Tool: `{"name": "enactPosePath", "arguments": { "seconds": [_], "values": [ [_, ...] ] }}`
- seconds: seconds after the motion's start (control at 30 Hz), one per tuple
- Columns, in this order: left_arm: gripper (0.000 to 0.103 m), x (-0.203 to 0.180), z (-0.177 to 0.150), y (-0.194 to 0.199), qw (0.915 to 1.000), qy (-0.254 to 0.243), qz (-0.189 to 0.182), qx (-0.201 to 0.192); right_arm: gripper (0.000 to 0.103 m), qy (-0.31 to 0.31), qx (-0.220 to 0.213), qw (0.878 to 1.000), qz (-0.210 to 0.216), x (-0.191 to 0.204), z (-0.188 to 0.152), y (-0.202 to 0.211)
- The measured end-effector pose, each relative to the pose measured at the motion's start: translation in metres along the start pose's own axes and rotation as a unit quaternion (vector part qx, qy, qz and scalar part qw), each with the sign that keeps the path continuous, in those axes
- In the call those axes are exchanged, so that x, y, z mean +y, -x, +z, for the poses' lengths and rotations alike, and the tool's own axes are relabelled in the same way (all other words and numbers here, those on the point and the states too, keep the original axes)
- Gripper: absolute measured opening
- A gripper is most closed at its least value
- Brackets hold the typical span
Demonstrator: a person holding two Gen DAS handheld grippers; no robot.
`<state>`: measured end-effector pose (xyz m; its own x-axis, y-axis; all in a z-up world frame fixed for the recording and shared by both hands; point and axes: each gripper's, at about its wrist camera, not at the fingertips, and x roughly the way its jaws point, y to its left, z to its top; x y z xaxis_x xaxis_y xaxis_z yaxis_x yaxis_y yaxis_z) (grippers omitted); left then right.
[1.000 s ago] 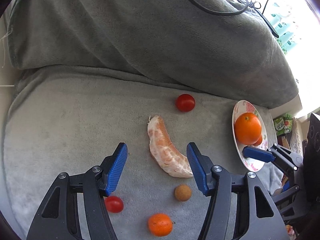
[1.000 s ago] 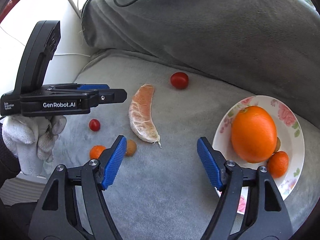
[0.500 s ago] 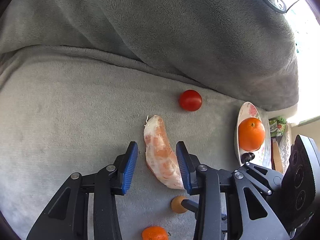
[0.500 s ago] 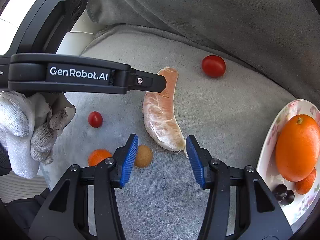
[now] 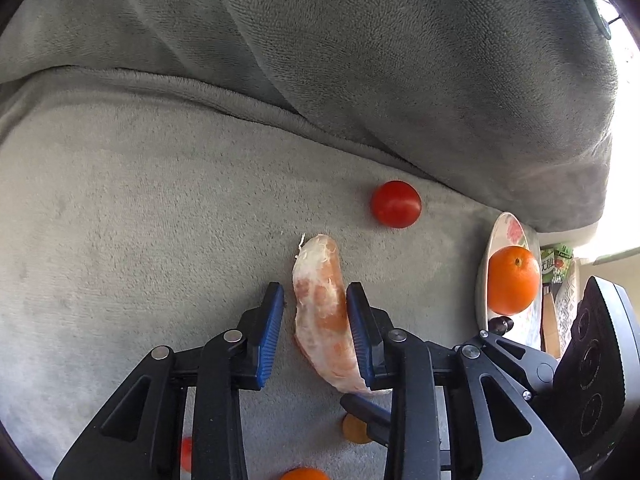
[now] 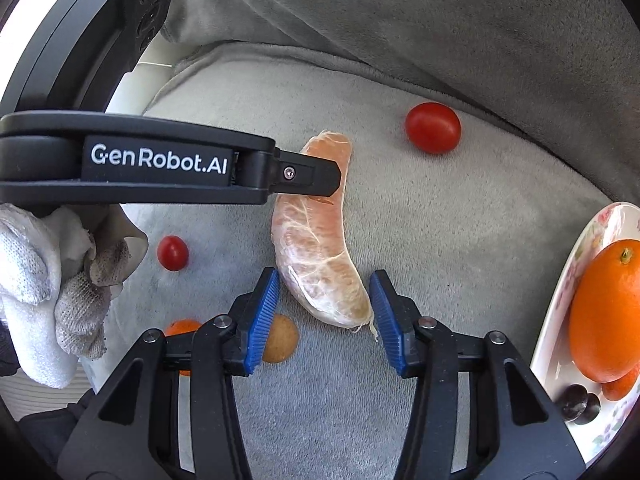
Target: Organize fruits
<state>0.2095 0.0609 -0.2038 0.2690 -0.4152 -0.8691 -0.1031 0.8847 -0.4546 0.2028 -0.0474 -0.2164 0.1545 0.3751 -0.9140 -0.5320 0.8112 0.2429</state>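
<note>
A peeled citrus segment [image 5: 320,308] [image 6: 316,248] lies on the grey plush cover. My left gripper [image 5: 315,292] straddles its middle with its jaws closing; the right pad touches the segment, the left pad stands a little off it. My right gripper [image 6: 325,276] straddles the segment's near end, its jaws also closing, with a small gap at the right pad. A flowered plate [image 5: 508,228] [image 6: 580,248] on the right holds a big orange [image 5: 514,280] [image 6: 604,312], a small tangerine and dark grapes [image 6: 580,402].
A large cherry tomato [image 5: 396,204] [image 6: 433,128] sits beyond the segment. A small tomato [image 6: 173,253], a brown round fruit [image 6: 282,340] and a small tangerine [image 6: 182,326] lie at the near left. A gloved hand [image 6: 48,280] holds the left gripper. A folded grey blanket [image 5: 360,60] rises behind.
Both grippers have come down onto the citrus segment and narrowed their jaws around it. The segment now sits between both pairs of pads.
</note>
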Motion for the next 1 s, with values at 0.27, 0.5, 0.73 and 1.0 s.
{"name": "enactPosePath", "arguments": {
  "seconds": [0.27, 0.5, 0.73, 1.0],
  "values": [
    [0.023, 0.003, -0.003, 0.005, 0.9999, 0.006, -0.008, -0.010, 0.044, 0.024, -0.002, 1.000, -0.005, 0.006, -0.008, -0.002],
    [0.022, 0.008, -0.003, 0.013, 0.9997, 0.011, -0.018, -0.016, 0.042, 0.031, -0.002, 0.999, -0.006, 0.010, -0.006, 0.003],
    [0.022, 0.004, -0.002, 0.022, 0.9996, 0.004, -0.016, -0.024, 0.041, 0.034, -0.010, 0.999, -0.003, 0.008, -0.009, 0.011],
    [0.022, -0.008, -0.002, 0.028, 0.9993, -0.002, -0.018, -0.034, 0.040, 0.034, -0.026, 0.999, -0.008, 0.005, -0.014, 0.028]
  ]
}}
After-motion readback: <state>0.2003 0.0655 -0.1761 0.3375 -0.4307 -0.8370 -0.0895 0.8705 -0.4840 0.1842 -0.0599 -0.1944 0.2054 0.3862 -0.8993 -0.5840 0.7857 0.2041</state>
